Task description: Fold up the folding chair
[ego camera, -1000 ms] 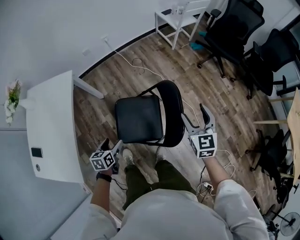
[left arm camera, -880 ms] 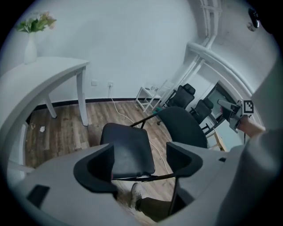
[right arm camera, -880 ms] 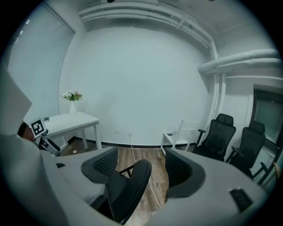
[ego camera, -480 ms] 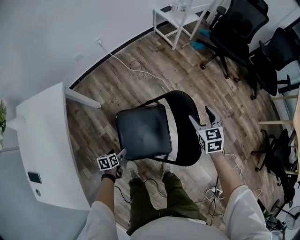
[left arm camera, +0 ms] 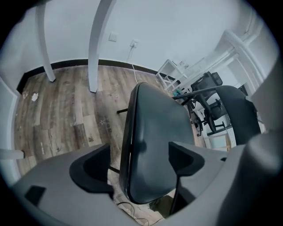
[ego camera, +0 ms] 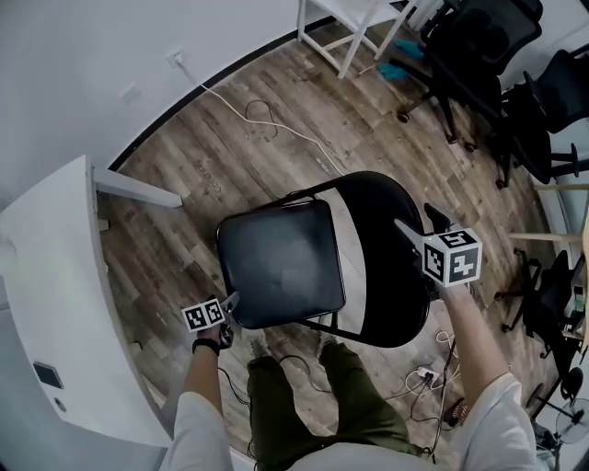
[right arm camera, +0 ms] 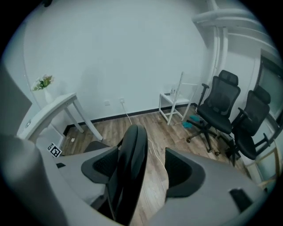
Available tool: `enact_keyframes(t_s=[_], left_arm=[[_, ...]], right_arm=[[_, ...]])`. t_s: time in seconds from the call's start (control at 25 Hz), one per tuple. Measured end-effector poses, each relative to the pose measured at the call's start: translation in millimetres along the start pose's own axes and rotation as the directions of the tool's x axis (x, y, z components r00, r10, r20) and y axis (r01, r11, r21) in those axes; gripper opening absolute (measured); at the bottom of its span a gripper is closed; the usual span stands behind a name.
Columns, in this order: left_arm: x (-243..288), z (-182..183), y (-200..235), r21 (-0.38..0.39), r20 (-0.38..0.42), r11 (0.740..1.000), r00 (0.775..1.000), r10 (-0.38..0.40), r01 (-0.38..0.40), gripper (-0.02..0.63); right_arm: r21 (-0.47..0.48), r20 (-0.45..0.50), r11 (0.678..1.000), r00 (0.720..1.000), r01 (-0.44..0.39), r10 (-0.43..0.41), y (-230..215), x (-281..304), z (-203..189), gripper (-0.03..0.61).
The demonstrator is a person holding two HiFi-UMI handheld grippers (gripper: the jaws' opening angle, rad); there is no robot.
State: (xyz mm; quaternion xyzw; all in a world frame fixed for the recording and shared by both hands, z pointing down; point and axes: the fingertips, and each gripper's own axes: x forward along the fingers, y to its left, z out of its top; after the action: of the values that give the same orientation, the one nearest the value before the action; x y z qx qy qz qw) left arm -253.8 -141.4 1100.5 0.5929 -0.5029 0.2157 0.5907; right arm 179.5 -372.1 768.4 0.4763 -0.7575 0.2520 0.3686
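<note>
The black folding chair stands unfolded on the wood floor, with its seat (ego camera: 281, 262) to the left and its curved backrest (ego camera: 386, 262) to the right. My left gripper (ego camera: 226, 304) is at the seat's near left corner. In the left gripper view the seat (left arm camera: 152, 132) lies edge-on between the jaws of the left gripper (left arm camera: 139, 165), which are opening and do not press on it. My right gripper (ego camera: 419, 225) is over the backrest's top edge. The backrest (right arm camera: 130, 163) stands between the wide jaws of the right gripper (right arm camera: 141, 170), near the left pad, with a gap on the right.
A white table (ego camera: 55, 267) runs along the left, its leg (ego camera: 133, 189) near the chair. Black office chairs (ego camera: 488, 55) and a small white side table (ego camera: 345, 23) stand beyond. A white cable (ego camera: 267, 120) and a power strip (ego camera: 425, 375) lie on the floor. My legs (ego camera: 304, 386) are just behind the chair.
Both grippers have come down toward the chair. The left reached the seat's near corner, and the right moved over the backrest's top edge. The chair looks larger in the head view.
</note>
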Motion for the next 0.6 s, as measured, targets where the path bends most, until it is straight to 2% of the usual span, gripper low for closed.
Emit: enact_keyframes(t_s=[0.08,0.24,0.36,0.4,0.48,0.56,0.6], left_arm=[[16.8,-1.2,8.7,-0.018,-0.004,0.999,0.999,-0.043,0.043,0.403],[49.3,3.6,16.1,-0.044,-0.013,0.989,0.989,-0.145,0.145,0.405],[72.2,3.9,17.6,-0.076,-0.023,0.962,0.964,-0.264,0.262,0.414],[76.3,2.8,16.8,-0.105,-0.021,0.94,0.944,-0.328,0.324,0.419],[80.5,-2.3,12.7,-0.192,0.0,0.872,0.889,-0.459,0.45,0.419],[83.8,-10.3,7.1,-0.283,0.019,0.802,0.839,-0.543,0.526,0.419],[85.6,-11.9,4.8,-0.303,0.021,0.781,0.823,-0.568,0.547,0.419]], right_arm=[[0.022,-0.051,1.0,0.999,-0.014,0.015,1.5,5.7,-6.6,0.334],[0.058,-0.082,0.997,0.995,-0.053,0.058,3.4,11.7,-8.5,0.305],[0.074,-0.099,0.992,0.989,-0.101,0.108,10.9,19.2,-7.7,0.25],[0.079,-0.105,0.991,0.987,-0.111,0.119,13.9,21.4,-8.0,0.213],[0.092,-0.113,0.988,0.985,-0.123,0.133,16.5,23.6,-9.8,0.198],[0.126,-0.11,0.981,0.981,-0.147,0.161,16.2,24.4,-11.9,0.189],[0.145,-0.106,0.976,0.979,-0.16,0.176,15.9,25.1,-11.7,0.178]])
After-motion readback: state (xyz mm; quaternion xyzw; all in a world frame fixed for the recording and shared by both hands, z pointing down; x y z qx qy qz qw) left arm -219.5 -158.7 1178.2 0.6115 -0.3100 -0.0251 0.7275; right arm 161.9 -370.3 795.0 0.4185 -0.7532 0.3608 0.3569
